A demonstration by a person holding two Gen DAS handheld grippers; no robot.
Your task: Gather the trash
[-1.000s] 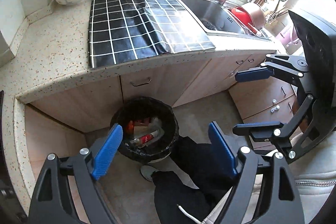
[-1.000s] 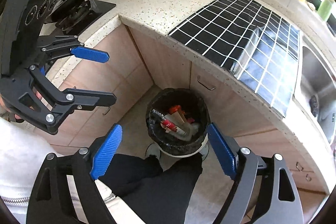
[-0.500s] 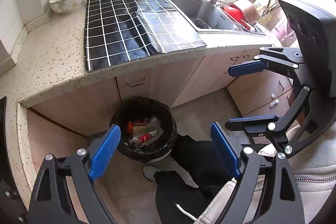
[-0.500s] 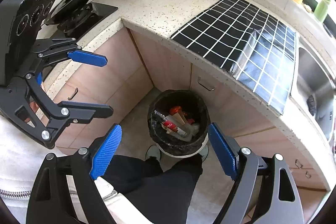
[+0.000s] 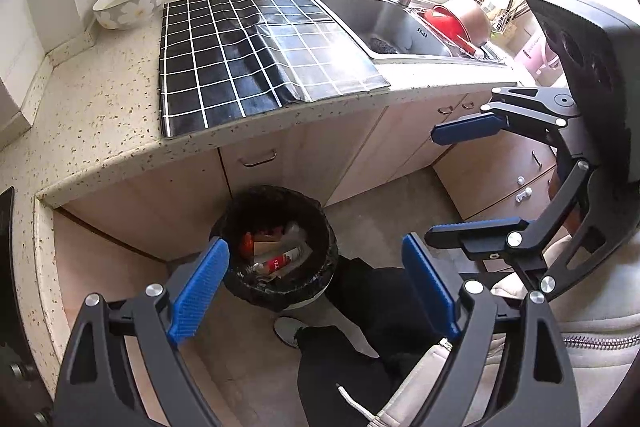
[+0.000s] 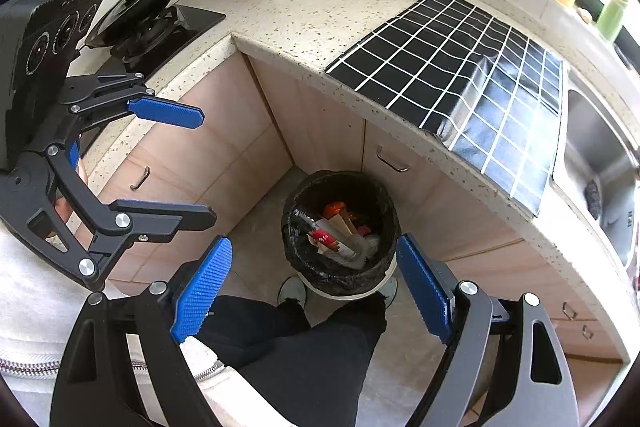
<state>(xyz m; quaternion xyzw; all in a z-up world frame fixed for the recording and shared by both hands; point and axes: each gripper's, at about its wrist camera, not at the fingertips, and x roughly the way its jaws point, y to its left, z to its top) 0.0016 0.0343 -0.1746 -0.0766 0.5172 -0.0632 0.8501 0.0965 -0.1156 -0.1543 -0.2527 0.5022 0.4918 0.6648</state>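
Note:
A round bin with a black liner (image 5: 320,227) stands on the floor under the counter corner; it also shows in the right wrist view (image 6: 384,203). Inside lie trash pieces: a red-labelled bottle (image 5: 280,261) (image 6: 332,241), red wrappers and paper. My left gripper (image 5: 314,283) is open and empty, held above and in front of the bin. My right gripper (image 6: 314,283) is open and empty, also above the bin. Each gripper shows in the other's view, the right one (image 5: 472,179) and the left one (image 6: 180,167).
A speckled counter (image 5: 100,107) carries a black checked mat (image 5: 240,59) and a flowered bowl (image 5: 128,3). A sink (image 5: 384,23) with red cookware is at the right. A wok on a hob (image 6: 140,11) is at the left. The person's legs (image 6: 304,347) stand by the bin.
Both grippers have risen and drawn back slightly from the bin, so more of the counter shows. Both stay open and empty.

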